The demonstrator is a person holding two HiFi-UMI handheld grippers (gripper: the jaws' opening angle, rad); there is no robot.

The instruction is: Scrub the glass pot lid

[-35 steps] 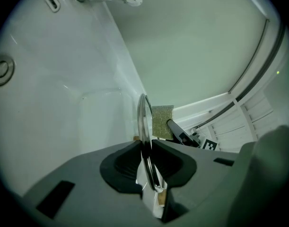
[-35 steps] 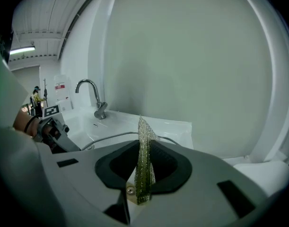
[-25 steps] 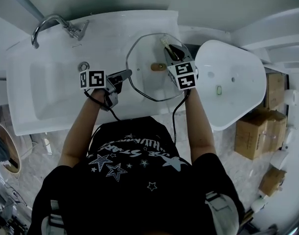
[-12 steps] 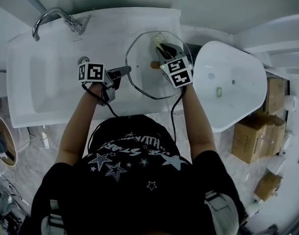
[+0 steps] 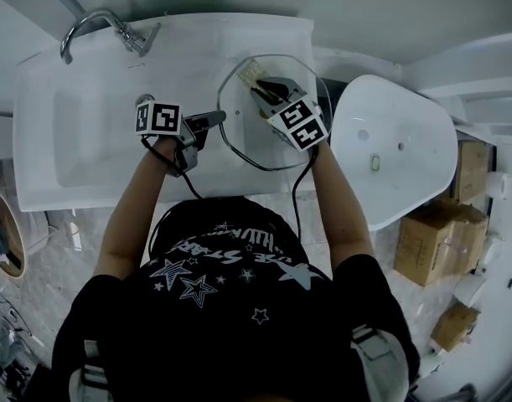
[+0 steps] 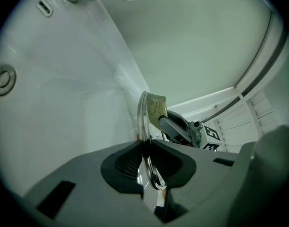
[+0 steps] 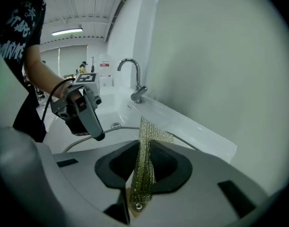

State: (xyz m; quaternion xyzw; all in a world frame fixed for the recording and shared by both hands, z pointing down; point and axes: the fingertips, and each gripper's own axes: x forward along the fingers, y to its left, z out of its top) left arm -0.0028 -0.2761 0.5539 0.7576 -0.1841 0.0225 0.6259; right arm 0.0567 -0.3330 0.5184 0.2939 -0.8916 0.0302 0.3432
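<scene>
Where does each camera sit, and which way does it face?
Head view: on the person's head, facing down at the sink; both forearms, left gripper, right gripper show.
Left gripper view: on that gripper, facing along its jaws, shut on the glass lid.
Right gripper view: on that gripper, facing the faucet; its jaws pinch the scouring pad.
Shared: both gripper views show the pad.

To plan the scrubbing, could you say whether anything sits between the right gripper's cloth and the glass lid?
Nothing visible: the right gripper holds the golden mesh cloth over the round clear glass lid, whose rim the left gripper clamps.
</scene>
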